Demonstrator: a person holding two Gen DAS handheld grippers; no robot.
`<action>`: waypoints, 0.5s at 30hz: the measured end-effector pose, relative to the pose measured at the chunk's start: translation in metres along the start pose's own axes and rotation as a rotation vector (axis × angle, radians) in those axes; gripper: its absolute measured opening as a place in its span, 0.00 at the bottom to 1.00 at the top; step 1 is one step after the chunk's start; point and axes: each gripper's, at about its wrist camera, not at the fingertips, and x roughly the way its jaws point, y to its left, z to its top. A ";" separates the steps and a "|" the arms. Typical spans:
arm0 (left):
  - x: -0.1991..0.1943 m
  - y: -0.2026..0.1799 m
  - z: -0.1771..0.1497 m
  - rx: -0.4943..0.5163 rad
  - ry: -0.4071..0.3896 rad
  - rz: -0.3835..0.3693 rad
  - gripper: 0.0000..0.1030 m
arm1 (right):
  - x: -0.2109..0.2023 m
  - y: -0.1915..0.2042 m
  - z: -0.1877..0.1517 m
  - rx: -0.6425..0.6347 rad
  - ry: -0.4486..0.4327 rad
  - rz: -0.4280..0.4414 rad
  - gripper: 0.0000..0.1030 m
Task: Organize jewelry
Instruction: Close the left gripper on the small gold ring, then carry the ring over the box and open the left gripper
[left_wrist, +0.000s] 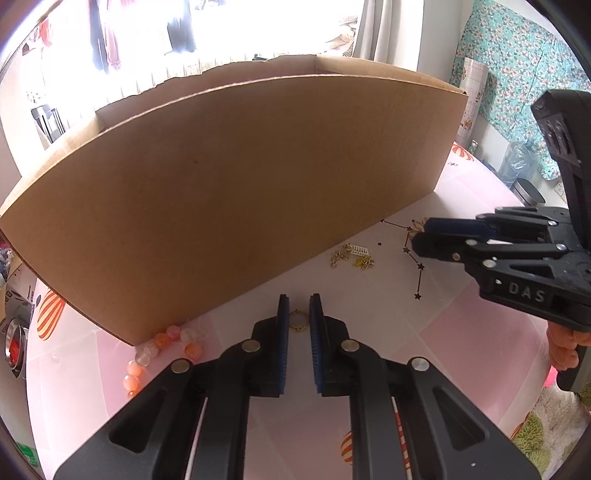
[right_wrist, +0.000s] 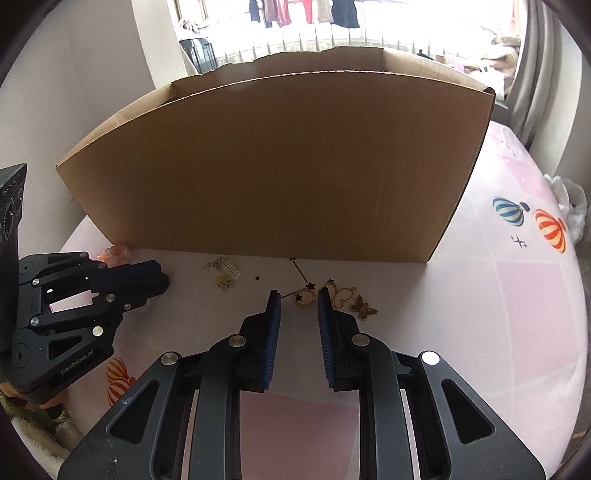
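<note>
A large open cardboard box (left_wrist: 229, 192) stands on the pink tablecloth; it also fills the right wrist view (right_wrist: 280, 170). My left gripper (left_wrist: 298, 301) is open, its blue pads either side of a small gold ring (left_wrist: 296, 320) on the cloth. My right gripper (right_wrist: 295, 295) is open, its tips either side of a gold ring pendant (right_wrist: 304, 298). A gold looped pendant (right_wrist: 341, 295) and a brass butterfly charm (right_wrist: 364, 309) lie just right of it. A gold chain with a white comb piece (left_wrist: 351, 255) lies between the grippers. An orange and white bead bracelet (left_wrist: 162, 349) lies by the box's left corner.
The tablecloth (right_wrist: 517, 295) has balloon prints (right_wrist: 550, 229) and star line prints (left_wrist: 419, 266). A metal bowl (left_wrist: 14, 347) sits off the table at far left. A metal bin (left_wrist: 528, 190) stands beyond the table's right edge. A shaggy rug (left_wrist: 554, 424) lies below.
</note>
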 end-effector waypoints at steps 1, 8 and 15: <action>0.000 0.000 0.000 0.000 0.000 0.001 0.10 | 0.001 0.001 0.001 -0.007 -0.003 -0.003 0.18; 0.000 -0.001 -0.001 0.001 -0.003 0.002 0.10 | 0.003 0.009 0.001 -0.068 -0.016 -0.041 0.10; -0.001 0.001 -0.001 -0.009 -0.007 -0.010 0.10 | -0.001 0.008 -0.002 -0.056 -0.019 -0.030 0.10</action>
